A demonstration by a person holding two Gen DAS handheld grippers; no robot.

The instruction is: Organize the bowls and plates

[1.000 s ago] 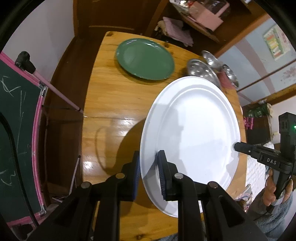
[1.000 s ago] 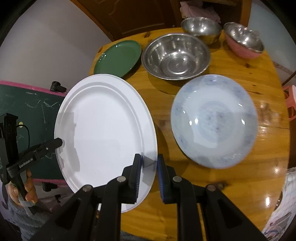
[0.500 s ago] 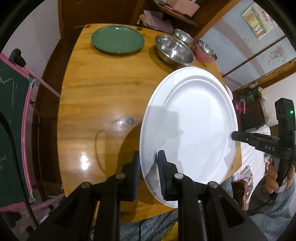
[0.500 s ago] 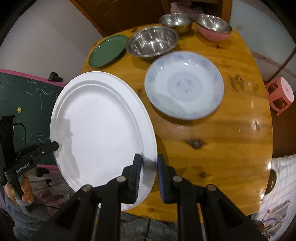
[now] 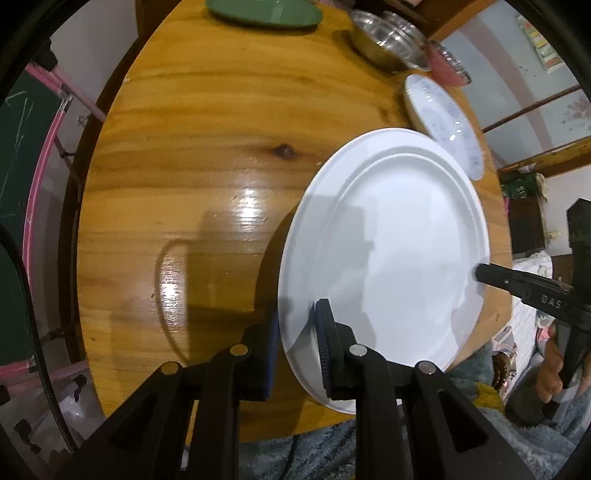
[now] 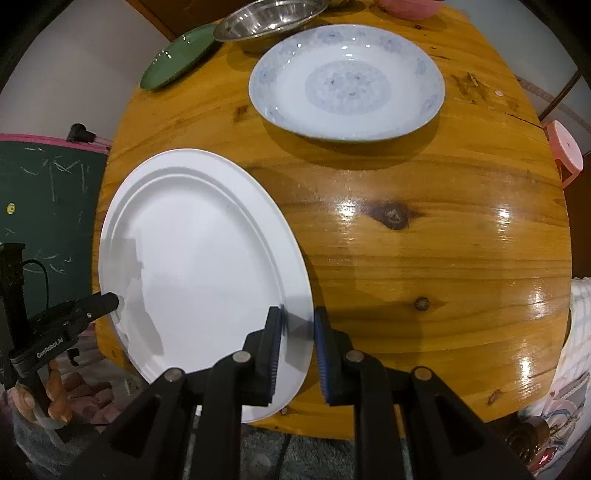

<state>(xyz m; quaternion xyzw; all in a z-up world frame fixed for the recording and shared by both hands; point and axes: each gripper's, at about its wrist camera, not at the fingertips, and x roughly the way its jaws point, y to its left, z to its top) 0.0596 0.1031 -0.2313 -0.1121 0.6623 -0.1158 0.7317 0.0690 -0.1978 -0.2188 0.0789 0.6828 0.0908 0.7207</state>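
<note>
A large white plate (image 5: 388,258) hangs low over the near edge of the round wooden table (image 5: 203,147), held by two grippers at opposite rims. My left gripper (image 5: 295,328) is shut on its left rim. My right gripper (image 6: 297,328) is shut on the right rim of the same white plate (image 6: 199,266). Each wrist view shows the other gripper's tip on the far rim. A blue-patterned plate (image 6: 345,81) lies on the table beyond it. Further back are a green plate (image 6: 173,62), a steel bowl (image 6: 269,16) and a pink bowl (image 6: 410,5).
A green chalkboard with a pink frame (image 6: 48,206) stands close to the table's left side. A pink stool (image 6: 565,151) is off the right side. A person's hand (image 5: 554,373) holds the right gripper's handle. Bare glossy wood (image 6: 443,240) lies right of the white plate.
Both grippers have carried the white plate back toward the table's near edge and lower. The bowls and the green plate have slid to the top of both views.
</note>
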